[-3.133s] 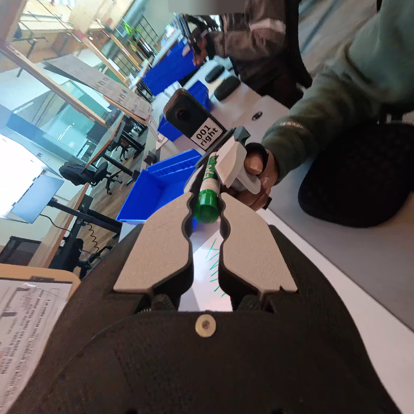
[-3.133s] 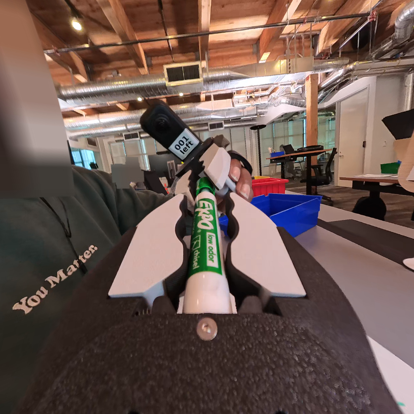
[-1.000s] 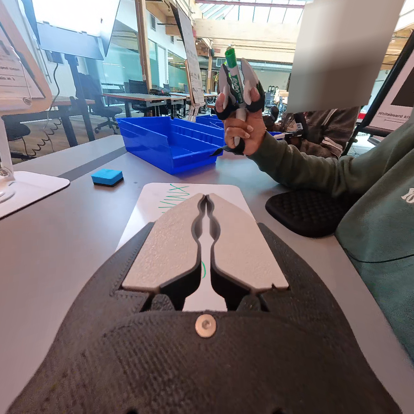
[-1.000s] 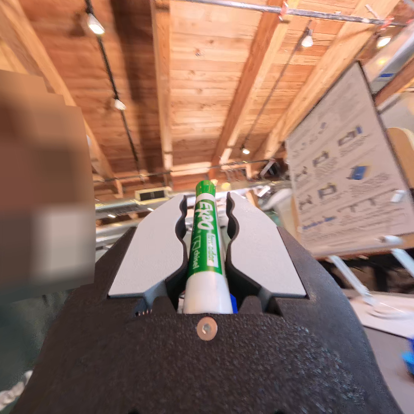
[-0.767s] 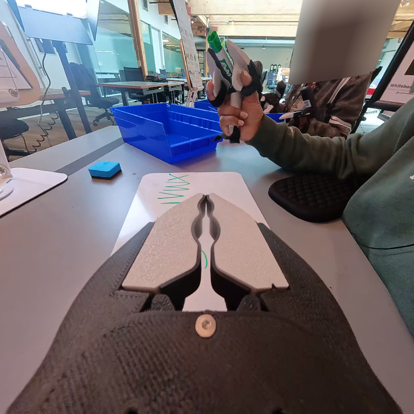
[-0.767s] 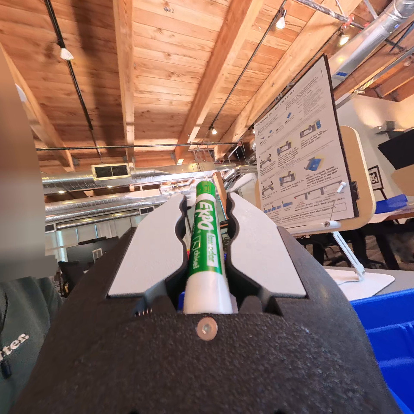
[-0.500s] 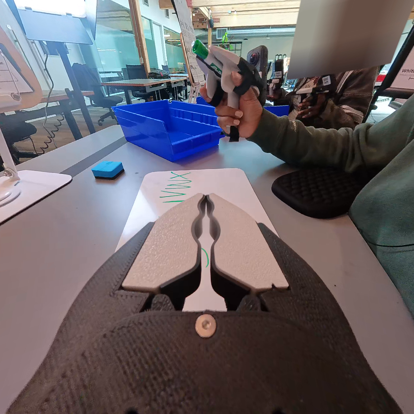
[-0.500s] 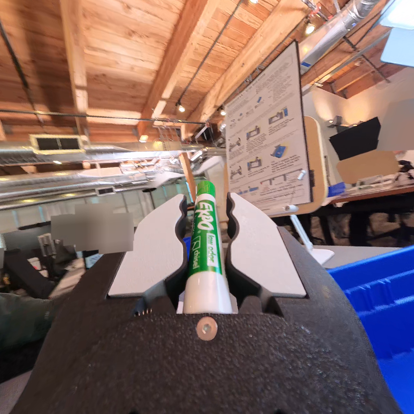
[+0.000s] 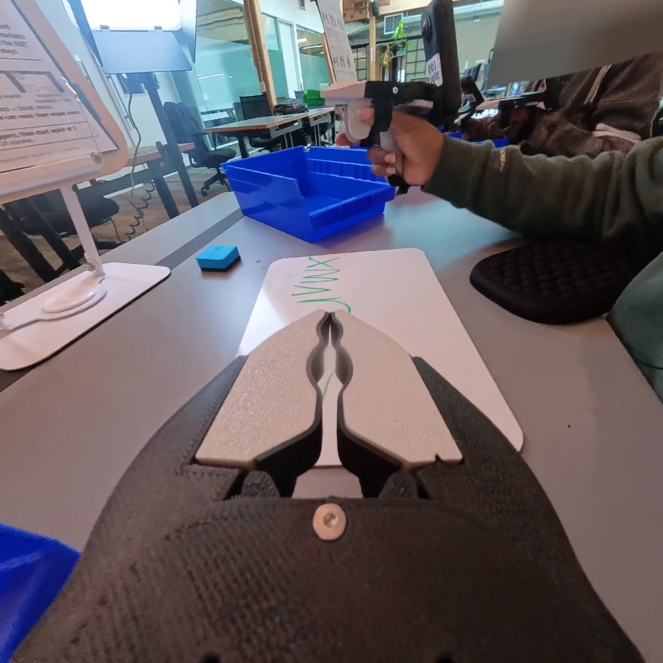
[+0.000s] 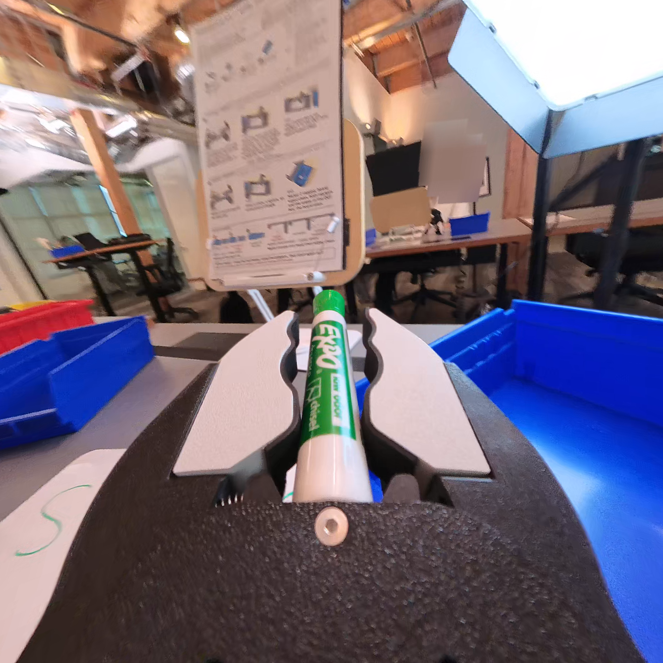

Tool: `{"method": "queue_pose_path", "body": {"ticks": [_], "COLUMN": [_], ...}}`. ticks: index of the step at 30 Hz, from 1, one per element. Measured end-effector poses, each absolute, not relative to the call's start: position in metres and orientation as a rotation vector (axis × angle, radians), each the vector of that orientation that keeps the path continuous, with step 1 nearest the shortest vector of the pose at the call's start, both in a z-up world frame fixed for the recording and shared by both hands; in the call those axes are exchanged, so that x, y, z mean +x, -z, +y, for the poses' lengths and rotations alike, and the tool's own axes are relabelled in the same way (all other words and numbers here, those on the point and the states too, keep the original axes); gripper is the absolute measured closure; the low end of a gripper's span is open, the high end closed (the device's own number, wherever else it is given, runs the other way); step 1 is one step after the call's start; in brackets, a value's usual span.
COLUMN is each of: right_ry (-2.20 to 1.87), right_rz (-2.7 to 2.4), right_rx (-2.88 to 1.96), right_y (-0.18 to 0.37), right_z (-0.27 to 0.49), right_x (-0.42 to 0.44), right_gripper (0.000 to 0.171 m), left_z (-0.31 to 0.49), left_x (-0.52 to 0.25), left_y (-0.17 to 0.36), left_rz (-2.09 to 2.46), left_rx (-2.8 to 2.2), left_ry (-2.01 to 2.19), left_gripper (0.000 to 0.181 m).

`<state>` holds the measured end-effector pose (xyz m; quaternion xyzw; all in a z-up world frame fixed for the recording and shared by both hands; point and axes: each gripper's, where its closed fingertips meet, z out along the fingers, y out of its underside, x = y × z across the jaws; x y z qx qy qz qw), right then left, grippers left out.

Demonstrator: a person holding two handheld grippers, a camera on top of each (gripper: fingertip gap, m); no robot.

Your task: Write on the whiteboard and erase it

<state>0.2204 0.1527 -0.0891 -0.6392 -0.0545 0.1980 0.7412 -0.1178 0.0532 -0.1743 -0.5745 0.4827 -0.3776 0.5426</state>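
— What worries you from here?

— Mostly the marker (image 10: 328, 401). My right tongs (image 10: 330, 323) are closed on its barrel, level over the near edge of the blue bin (image 10: 581, 358), capped green end pointing away from me. If I mean to drop it there, I'd judge the risk is letting go too early — it could clip the bin's rim and roll out across the surface (image 9: 150, 341). The grip sits well back on the barrel, so it may also tip as the tongs part.

— And the left side?

— The left tongs (image 9: 330, 315) are shut on nothing, tips nearly touching, low over the near half of the whiteboard (image 9: 394, 323). The eraser (image 9: 217, 257) lies just beyond the board's far left corner, on the surface and apart from everything. To lift it I must open wide first; going in closed would only shove it toward the stand base (image 9: 89, 290) on the left.

— How does the board look?

— White, flat, rounded corners, lying lengthwise away from me. Green marks (image 9: 319, 283) run up its left half toward the far edge — zigzags and a cross, with a curl nearer me. None of it looks wiped. A careless sleeve (image 9: 538, 190) dragged across could smear it.
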Motion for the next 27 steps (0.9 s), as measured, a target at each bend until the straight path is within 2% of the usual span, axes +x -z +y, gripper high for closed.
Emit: {"method": "queue_pose_path", "body": {"ticks": [8,16,27], "right_ry": [-0.157,0.002,0.111], "right_rz": [0.038,0.178,0.215], "right_rx": [-1.661,-1.965,-2.290], "right_y": [0.104,0.174,0.248], "right_z": [0.213,0.270,0.309], "right_x": [0.279,0.332,0.328], "right_gripper": [0.137,0.136,0.136], "left_z": [0.054,0.036,0.040], "left_x": [-0.134,-0.130,-0.130], "left_y": [0.176,0.195,0.201], "left_rz": [1.134,1.255,1.242], "left_rx": [-1.335,-1.318,-1.354], "left_ry": [0.839,0.805,0.825], "left_gripper": [0.181,0.181,0.181]}}
